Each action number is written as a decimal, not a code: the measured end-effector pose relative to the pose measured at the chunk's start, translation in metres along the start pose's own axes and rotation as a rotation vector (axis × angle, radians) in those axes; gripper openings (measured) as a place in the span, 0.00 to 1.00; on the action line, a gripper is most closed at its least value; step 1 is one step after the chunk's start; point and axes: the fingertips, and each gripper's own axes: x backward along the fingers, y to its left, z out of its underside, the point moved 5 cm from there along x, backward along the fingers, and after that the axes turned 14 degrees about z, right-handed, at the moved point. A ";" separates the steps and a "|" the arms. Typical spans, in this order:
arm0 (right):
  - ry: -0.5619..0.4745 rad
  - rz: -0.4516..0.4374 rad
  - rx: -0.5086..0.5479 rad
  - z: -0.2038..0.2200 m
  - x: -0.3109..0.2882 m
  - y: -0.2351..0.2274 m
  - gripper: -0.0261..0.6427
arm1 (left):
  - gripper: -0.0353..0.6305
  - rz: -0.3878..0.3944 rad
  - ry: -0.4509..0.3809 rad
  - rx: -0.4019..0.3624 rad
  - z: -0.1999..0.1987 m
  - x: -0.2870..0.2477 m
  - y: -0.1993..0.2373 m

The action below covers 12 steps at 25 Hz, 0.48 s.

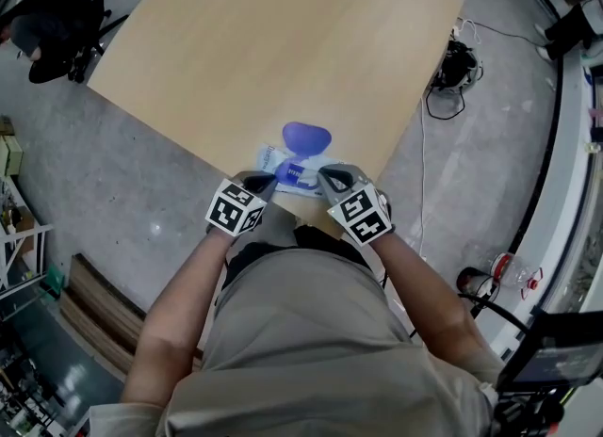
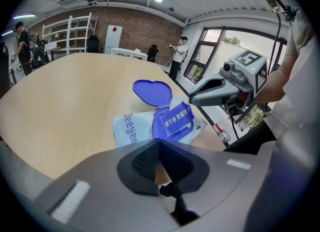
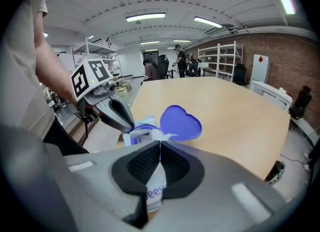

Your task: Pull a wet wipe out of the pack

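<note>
The pack [image 1: 271, 155] lies flat on the table [image 1: 273, 40], close to the near corner in front of the person. It is a soft, pale blue and white pack with blue lettering. Its blue heart-shaped lid [image 2: 152, 92] is flipped open and lies on the far side. A blue flap [image 2: 177, 121] with white print stands up from the opening, and a crumpled white wipe [image 2: 178, 104] pokes out beside it.

The right gripper [image 3: 160, 143] comes in from the pack's right. Its jaws are closed, with a tuft of the wipe pinched at their tips. The left gripper [image 2: 159, 145] has its jaws pressed together too, with the tips right at the pack's near edge. Nothing shows between the pads, and whether they catch any of the film cannot be told.

From the head view, both grippers cover the near part of the pack. From the left gripper view, the raised flap hides the opening itself.

Off the table's right edge, cables [image 1: 455, 68] lie on the grey floor. A black chair [image 1: 57, 25] stands past the left corner. White shelves [image 2: 75, 33] line a brick wall, and a person [image 2: 177, 56] stands in the background.
</note>
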 end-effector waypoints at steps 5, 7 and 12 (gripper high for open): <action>-0.020 0.020 -0.020 -0.006 0.007 -0.012 0.05 | 0.06 -0.002 0.002 -0.002 -0.002 -0.005 0.002; -0.028 0.028 -0.024 -0.010 0.012 -0.012 0.05 | 0.06 -0.003 0.003 -0.004 -0.002 -0.002 0.000; -0.064 0.050 -0.036 -0.025 0.026 -0.014 0.05 | 0.06 -0.005 0.000 -0.012 -0.001 0.001 -0.002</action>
